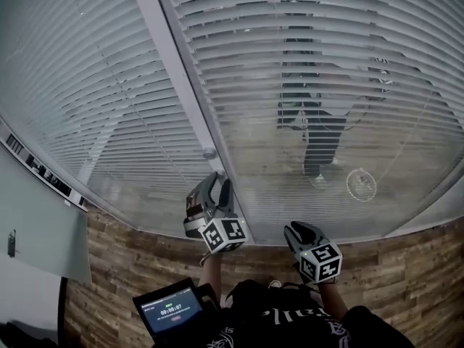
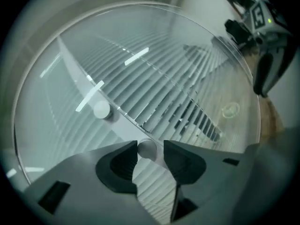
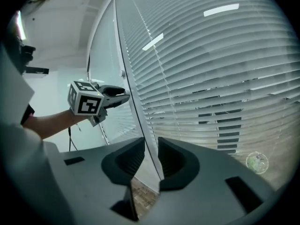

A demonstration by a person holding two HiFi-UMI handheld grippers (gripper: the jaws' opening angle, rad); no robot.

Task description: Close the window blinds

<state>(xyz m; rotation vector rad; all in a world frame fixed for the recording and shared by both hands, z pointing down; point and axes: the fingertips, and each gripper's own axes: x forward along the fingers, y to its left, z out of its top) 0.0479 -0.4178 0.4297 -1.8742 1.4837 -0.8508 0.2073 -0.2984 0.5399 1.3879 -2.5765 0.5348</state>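
My left gripper [image 1: 220, 183] sits mid-frame at the mullion [image 1: 179, 71], jaws spread round a round knob [image 2: 146, 149] and not yet pinching it, probably to turn it and shut the half-open blinds [image 1: 326, 85] filling the upper frame. The right gripper [image 1: 294, 229] hangs lower, spread and empty.

Office interior, by the look. Glazed partition wall at 12 o'clock: slatted blinds [image 1: 312, 64] behind glass, pale metal mullion [image 1: 177, 71] between panes. Wood-plank floor [image 1: 138, 256] at 6 o'clock. Ceiling strip-light reflections [image 3: 221, 9] in the glass at 1 o'clock, right gripper view.
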